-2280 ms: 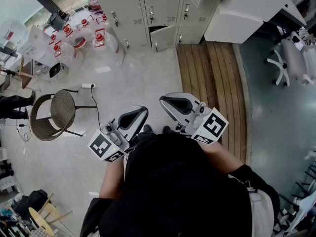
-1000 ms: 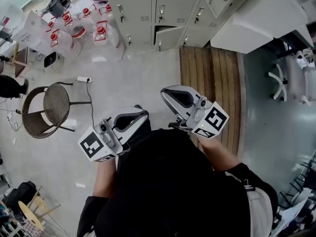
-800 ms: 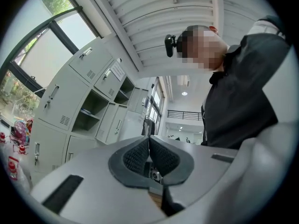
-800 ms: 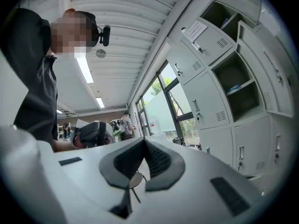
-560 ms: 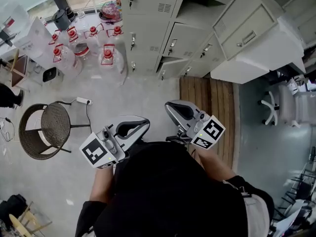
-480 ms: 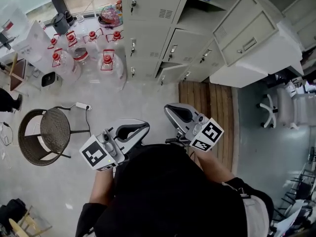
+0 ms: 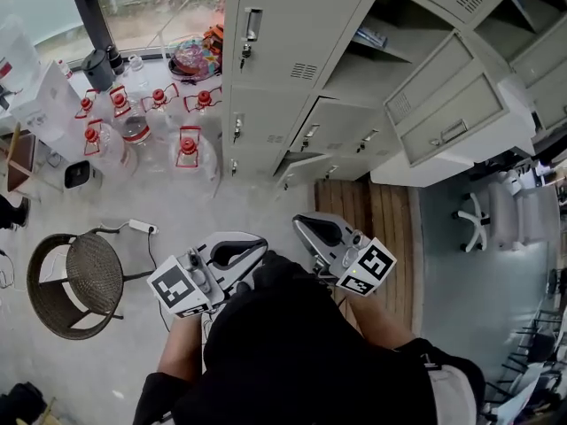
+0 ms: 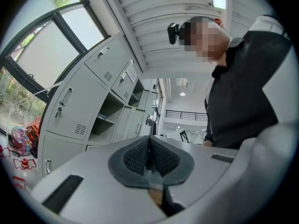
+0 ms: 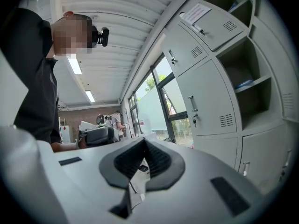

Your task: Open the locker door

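A bank of grey lockers (image 7: pixel 292 104) fills the top of the head view. Its upper left door (image 7: pixel 283 34) is closed, with a handle (image 7: pixel 251 25) and a keyhole. To the right an open compartment (image 7: pixel 368 56) shows a shelf, and two doors (image 7: pixel 443 96) hang open. My left gripper (image 7: pixel 251 246) and right gripper (image 7: pixel 306 227) are held close to my body, well short of the lockers. Both are shut and empty: the pads meet in the left gripper view (image 8: pixel 149 149) and the right gripper view (image 9: pixel 144 152). The closed door (image 9: pixel 205 101) shows ahead of the right one.
Several water jugs with red caps (image 7: pixel 182 149) stand left of the lockers, below a window (image 7: pixel 142 7). A wicker chair (image 7: pixel 71 282) and a power strip (image 7: pixel 137 227) are on the floor at left. Wooden planks (image 7: pixel 385 228) and an office chair (image 7: pixel 474 220) lie at right.
The view has lifted and come closer to the lockers, which now fill the top of the head view. Both grippers stay shut near my body.
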Demonstrator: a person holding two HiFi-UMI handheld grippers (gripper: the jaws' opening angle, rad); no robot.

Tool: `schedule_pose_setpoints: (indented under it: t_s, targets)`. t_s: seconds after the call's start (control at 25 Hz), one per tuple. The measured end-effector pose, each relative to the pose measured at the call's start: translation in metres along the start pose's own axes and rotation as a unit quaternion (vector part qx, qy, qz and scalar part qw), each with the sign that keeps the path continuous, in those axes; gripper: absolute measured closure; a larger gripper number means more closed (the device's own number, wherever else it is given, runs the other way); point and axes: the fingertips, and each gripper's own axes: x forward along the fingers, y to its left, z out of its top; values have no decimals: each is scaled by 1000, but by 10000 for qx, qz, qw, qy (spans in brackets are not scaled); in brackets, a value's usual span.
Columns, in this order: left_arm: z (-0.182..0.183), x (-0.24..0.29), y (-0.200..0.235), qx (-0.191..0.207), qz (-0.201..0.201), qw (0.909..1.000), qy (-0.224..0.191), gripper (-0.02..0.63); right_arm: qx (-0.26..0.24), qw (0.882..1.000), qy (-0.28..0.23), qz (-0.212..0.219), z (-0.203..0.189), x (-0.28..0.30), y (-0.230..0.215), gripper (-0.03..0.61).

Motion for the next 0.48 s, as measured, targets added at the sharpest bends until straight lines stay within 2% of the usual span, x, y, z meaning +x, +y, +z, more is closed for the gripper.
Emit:
schedule_pose_setpoints:
  t_s: [0.12, 0.48]
  targets:
    - [4, 11, 27, 63, -6, 10000, 55, 598, -3, 9999, -70, 79, 4, 12, -22, 568]
    - [38, 57, 112, 212, 375, 9990, 89, 598, -33, 9984, -252, 503, 36, 56, -104, 568]
